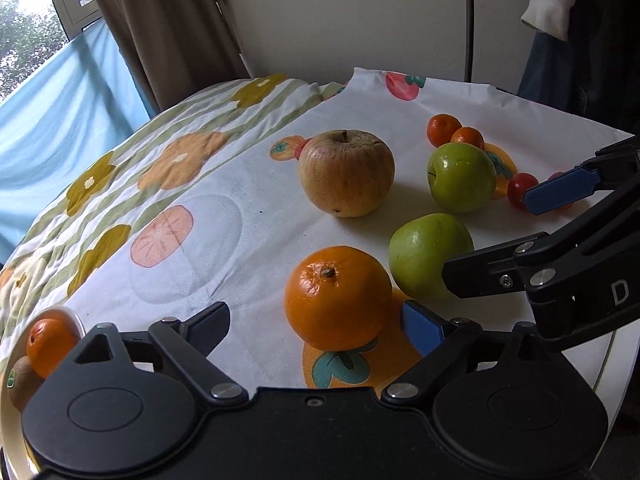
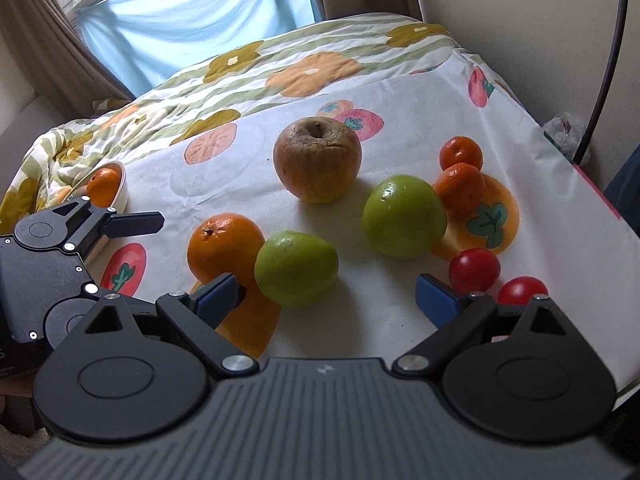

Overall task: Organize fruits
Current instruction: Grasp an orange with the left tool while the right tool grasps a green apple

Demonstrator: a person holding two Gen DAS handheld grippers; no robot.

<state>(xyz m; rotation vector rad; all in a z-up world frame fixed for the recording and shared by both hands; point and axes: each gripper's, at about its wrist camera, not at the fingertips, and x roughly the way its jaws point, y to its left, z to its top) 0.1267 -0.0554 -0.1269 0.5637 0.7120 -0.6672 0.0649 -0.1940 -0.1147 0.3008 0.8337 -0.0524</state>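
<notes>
While both tools gape wide and hold nothing, the orange (image 1: 338,298) sits on the bed cloth (image 1: 224,216) between the left tool's (image 1: 316,322) fingers; right tool (image 2: 326,298) faces the nearer green apple (image 2: 296,268).

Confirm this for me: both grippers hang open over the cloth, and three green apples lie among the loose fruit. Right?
Not quite: there are two green apples, not three, as the right wrist view shows. The third apple is wrinkled and yellow-brown. The rest holds: left gripper and right gripper both have open jaws over the cloth.
</notes>
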